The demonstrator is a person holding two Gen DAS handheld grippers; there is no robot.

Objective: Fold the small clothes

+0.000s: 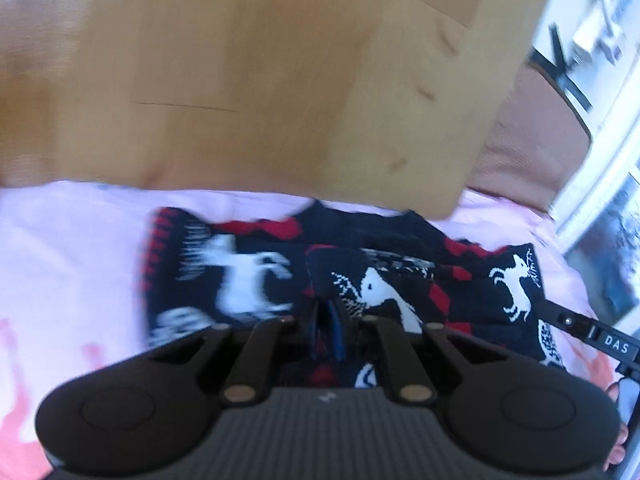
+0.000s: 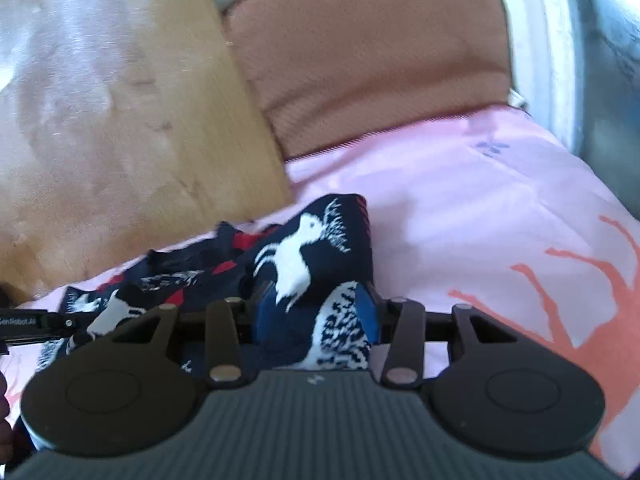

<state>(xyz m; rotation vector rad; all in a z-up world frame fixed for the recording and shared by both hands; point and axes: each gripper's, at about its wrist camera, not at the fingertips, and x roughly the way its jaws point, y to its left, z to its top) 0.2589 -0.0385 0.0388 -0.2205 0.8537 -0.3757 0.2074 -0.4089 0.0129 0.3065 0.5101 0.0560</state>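
A small navy knit garment with white reindeer and red zigzags lies crumpled on a pink sheet. My left gripper is shut on a fold of the garment near its middle. My right gripper is shut on the garment at its right end, with cloth bunched between the blue pads. The right gripper's arm shows at the right edge of the left wrist view, and the left gripper's arm shows at the left edge of the right wrist view.
A wooden headboard rises just behind the garment. A brown cushion stands beside it at the back right. The pink sheet has an orange print. A white window frame is at the far right.
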